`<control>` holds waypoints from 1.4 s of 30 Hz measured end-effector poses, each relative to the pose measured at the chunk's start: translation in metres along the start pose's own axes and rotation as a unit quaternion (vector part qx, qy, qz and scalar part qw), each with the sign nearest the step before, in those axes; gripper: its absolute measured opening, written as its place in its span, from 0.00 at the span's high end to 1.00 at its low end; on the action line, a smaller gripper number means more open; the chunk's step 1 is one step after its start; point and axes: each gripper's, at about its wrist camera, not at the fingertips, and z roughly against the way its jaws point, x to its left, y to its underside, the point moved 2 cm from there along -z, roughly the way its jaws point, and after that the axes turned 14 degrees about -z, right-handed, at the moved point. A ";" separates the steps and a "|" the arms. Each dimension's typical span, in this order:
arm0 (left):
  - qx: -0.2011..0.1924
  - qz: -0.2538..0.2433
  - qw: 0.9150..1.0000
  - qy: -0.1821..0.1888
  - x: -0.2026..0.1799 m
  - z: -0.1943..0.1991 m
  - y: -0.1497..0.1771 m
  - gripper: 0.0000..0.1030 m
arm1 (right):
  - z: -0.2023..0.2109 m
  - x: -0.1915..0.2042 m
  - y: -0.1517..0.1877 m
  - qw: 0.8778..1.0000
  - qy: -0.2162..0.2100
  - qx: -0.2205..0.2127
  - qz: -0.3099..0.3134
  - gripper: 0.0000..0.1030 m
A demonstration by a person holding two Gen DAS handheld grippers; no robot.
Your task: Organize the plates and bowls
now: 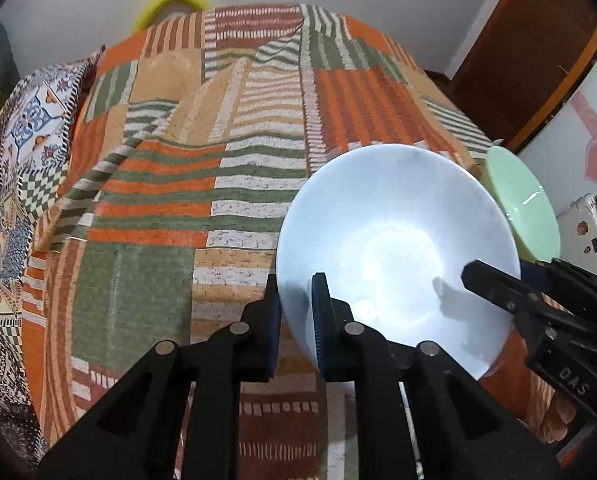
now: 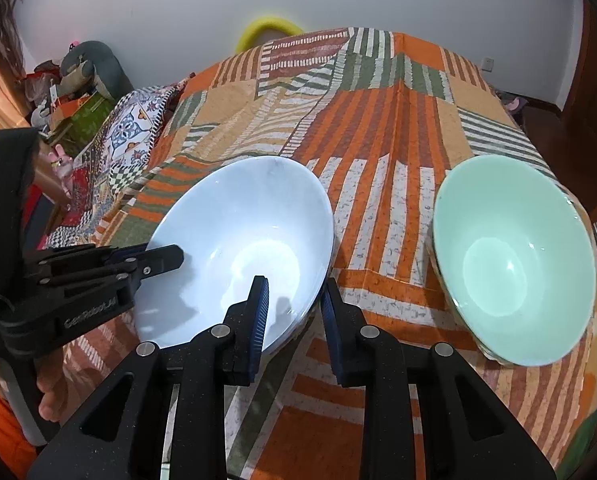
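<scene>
Two grippers clamp one white bowl (image 2: 238,248) by opposite rims above a striped cloth (image 1: 202,184). The left gripper (image 1: 296,320) pinches the near-left rim; the right gripper (image 2: 294,316) pinches the right rim. A green bowl (image 2: 510,264) sits on the cloth, apart, to the right.

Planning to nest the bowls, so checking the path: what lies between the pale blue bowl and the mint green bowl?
Only bare striped patchwork cloth lies between pale blue bowl and mint green bowl, shown in the right wrist view.
</scene>
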 end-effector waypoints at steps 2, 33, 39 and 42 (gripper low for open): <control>-0.012 -0.004 1.000 -0.004 -0.004 0.012 0.001 0.87 | 0.007 0.000 0.000 1.000 -0.006 -0.006 -0.007 0.76; -0.102 0.003 0.994 -0.042 -0.048 0.190 0.097 0.87 | 0.126 0.056 0.066 0.994 -0.056 -0.078 0.045 0.76; -0.110 0.012 0.992 -0.052 -0.046 0.212 0.126 0.87 | 0.129 0.070 0.084 0.993 -0.070 -0.071 0.062 0.76; -0.109 0.020 0.992 -0.060 -0.043 0.217 0.141 0.87 | 0.126 0.078 0.092 0.993 -0.075 -0.064 0.071 0.76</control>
